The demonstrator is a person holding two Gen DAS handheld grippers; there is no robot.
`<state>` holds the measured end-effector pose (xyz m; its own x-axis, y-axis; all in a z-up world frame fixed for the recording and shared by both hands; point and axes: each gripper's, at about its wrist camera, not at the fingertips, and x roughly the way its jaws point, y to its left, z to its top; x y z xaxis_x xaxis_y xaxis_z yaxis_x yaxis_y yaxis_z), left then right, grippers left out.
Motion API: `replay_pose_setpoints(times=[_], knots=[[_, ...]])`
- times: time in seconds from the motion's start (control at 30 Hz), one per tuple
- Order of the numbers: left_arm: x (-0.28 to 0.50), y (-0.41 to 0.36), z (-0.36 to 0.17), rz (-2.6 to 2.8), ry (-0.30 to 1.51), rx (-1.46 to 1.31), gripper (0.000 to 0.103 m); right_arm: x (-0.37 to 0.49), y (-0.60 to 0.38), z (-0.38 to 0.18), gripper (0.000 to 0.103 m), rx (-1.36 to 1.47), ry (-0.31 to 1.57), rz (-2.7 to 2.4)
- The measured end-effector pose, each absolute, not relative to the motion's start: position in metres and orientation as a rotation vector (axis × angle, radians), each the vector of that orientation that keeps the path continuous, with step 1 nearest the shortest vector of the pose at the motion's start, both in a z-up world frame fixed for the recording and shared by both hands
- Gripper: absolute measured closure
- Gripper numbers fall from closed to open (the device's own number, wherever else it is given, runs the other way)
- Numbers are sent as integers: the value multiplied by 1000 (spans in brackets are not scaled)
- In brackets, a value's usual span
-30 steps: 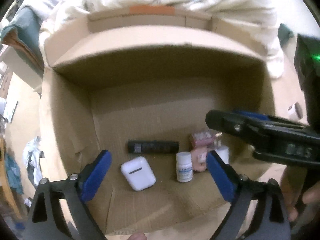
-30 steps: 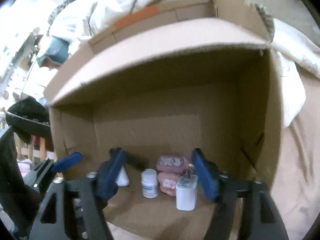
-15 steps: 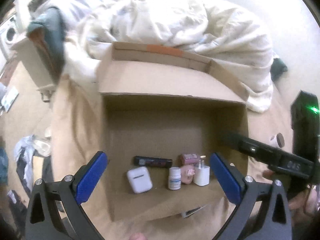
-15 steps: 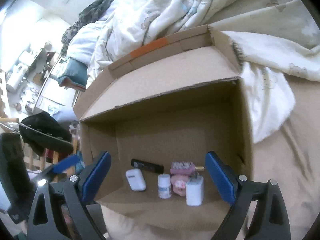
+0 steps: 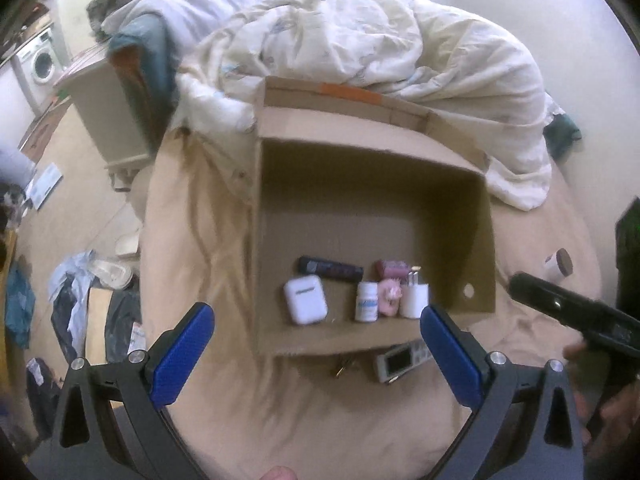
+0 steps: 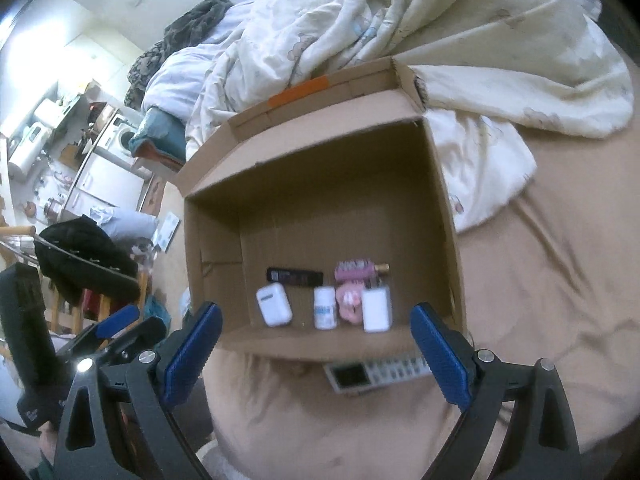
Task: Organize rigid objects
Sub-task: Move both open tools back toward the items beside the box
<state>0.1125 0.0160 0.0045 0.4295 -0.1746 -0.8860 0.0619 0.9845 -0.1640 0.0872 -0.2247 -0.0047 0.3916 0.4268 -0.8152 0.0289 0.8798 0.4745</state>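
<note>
Left wrist view only: small white jar with a brown lid (image 5: pixel 557 265) on the tan bedsheet (image 5: pixel 280 400), right of the open brown cardboard box (image 5: pixel 478 240). Right wrist view only: kitchen counter and washing machine (image 6: pixel 120 136) far left.

Against the earlier frames – both claws drawn back and higher, box smaller in view, grey remote control (image 6: pixel 372 372) now exposed before its near wall; right claw (image 6: pixel 316 352) having just spread wider, nothing between its blue pads.

Left claw (image 5: pixel 316 356) likewise wide open, empty. Inside the box, beyond both claws and untouched – white earbud case (image 5: pixel 305 299), black bar (image 5: pixel 330 268), white pill bottle (image 5: pixel 367 301), pink items (image 5: pixel 390 286), white charger plug (image 5: pixel 414 299).
</note>
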Motion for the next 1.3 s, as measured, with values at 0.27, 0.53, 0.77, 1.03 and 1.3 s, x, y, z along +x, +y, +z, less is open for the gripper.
replay_pose_setpoints(times=[0.27,0.53,0.77,1.03,1.3], knots=[[105,29,-41,-52,1199,-98,1,59,-225,-34,2,441,1192,232],[104,37,-50,-12,1227,-139,0,64,-216,-70,2,389,1286,215],[103,34,-51,-35,1245,-145,0,70,-228,-96,2,388,1334,168],[105,32,-55,-48,1264,-168,1,97,-225,-138,2,344,1413,268],[107,39,-56,-36,1278,-208,1,90,-182,-141,2,96,1501,470]])
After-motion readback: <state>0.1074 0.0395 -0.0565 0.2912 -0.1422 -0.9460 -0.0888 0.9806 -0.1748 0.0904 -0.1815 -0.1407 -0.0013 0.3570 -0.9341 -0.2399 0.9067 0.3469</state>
